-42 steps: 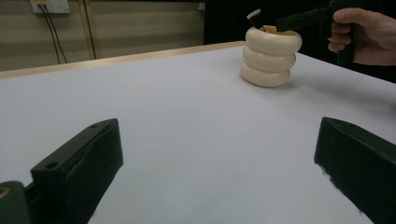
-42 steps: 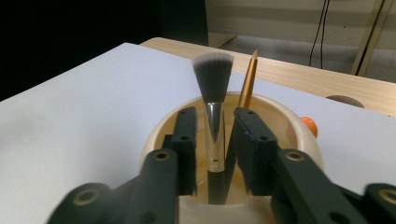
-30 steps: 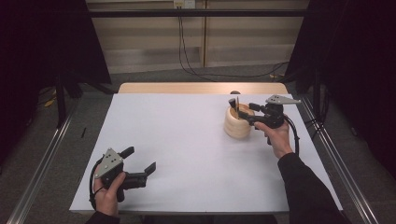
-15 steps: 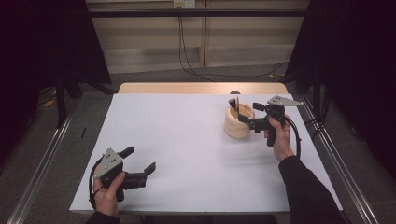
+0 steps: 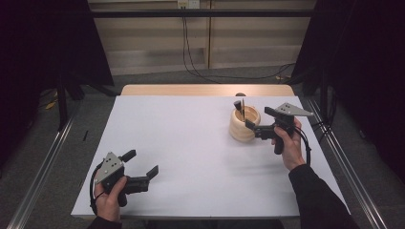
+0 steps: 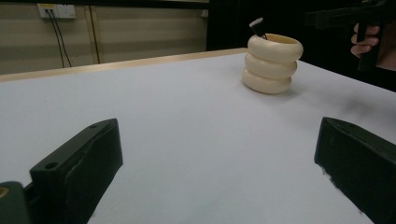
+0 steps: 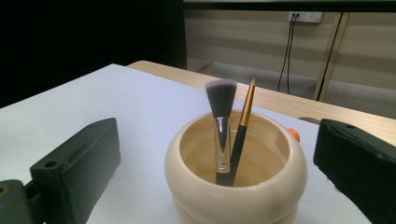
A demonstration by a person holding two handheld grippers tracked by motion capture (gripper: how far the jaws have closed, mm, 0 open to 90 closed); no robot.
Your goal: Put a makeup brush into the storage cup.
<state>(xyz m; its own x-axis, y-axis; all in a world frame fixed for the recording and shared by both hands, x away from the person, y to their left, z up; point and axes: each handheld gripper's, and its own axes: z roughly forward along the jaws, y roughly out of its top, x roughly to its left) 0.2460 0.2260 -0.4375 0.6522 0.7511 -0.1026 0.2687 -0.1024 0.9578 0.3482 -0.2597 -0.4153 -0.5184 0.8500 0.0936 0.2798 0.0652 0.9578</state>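
Two brushes, a grey-tufted makeup brush (image 7: 221,126) and a thin gold-handled brush (image 7: 243,133), already stand inside the cream ribbed holder (image 7: 236,182) just ahead of the right hand-held gripper (image 7: 219,186), whose jaws have just been opening with nothing pinched between them, while the left hand-held gripper (image 5: 143,164) rests released well apart on the tabletop (image 5: 191,157), so the placing looks done.

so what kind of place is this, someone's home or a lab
Most likely a lab or recording room, not a home. A bare white table stands between black curtains, with metal floor rails along its sides, and the person works a cream brush pot with hand-held grippers.
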